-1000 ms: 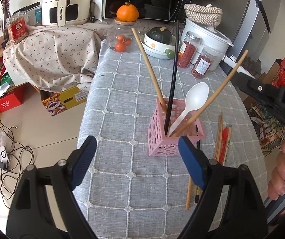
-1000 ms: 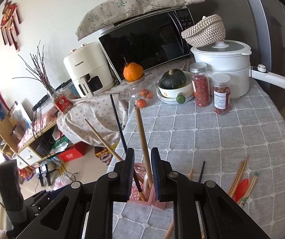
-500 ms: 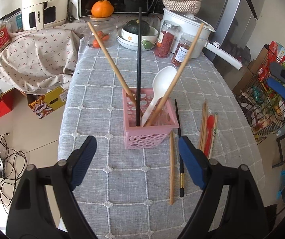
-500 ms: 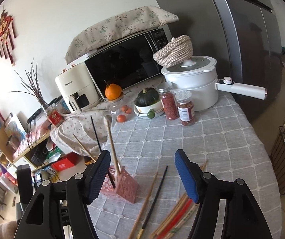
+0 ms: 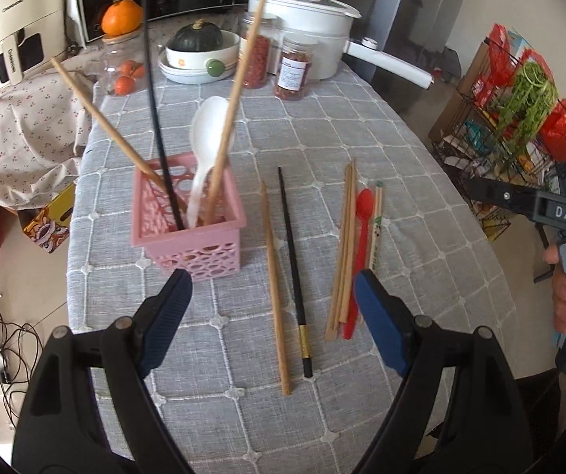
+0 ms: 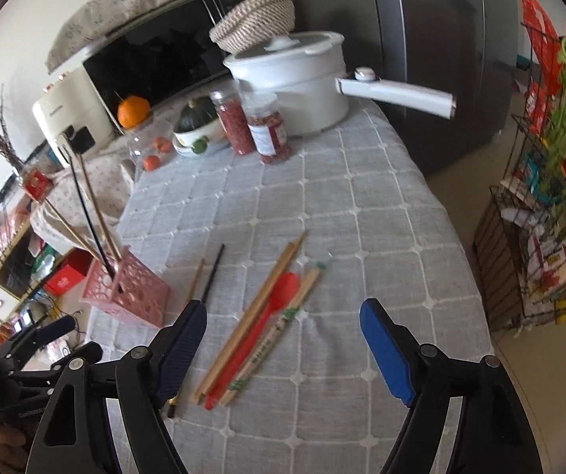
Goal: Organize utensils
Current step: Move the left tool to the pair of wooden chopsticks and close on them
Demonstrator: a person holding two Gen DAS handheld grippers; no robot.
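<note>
Both tools, left (image 5: 273, 316) and right (image 6: 283, 349), hang spread and empty above the tabletop (image 6: 381, 205). Pink basket (image 5: 192, 229) already holds chopsticks and a white spoon (image 5: 207, 134). Step looks like picking the next loose piece: right tool must drop and straddle the red spoon (image 6: 273, 308) bundle.

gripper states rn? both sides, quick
Left gripper: open, holding nothing, above the loose chopsticks.
Right gripper: open, holding nothing, above the red spoon.
</note>
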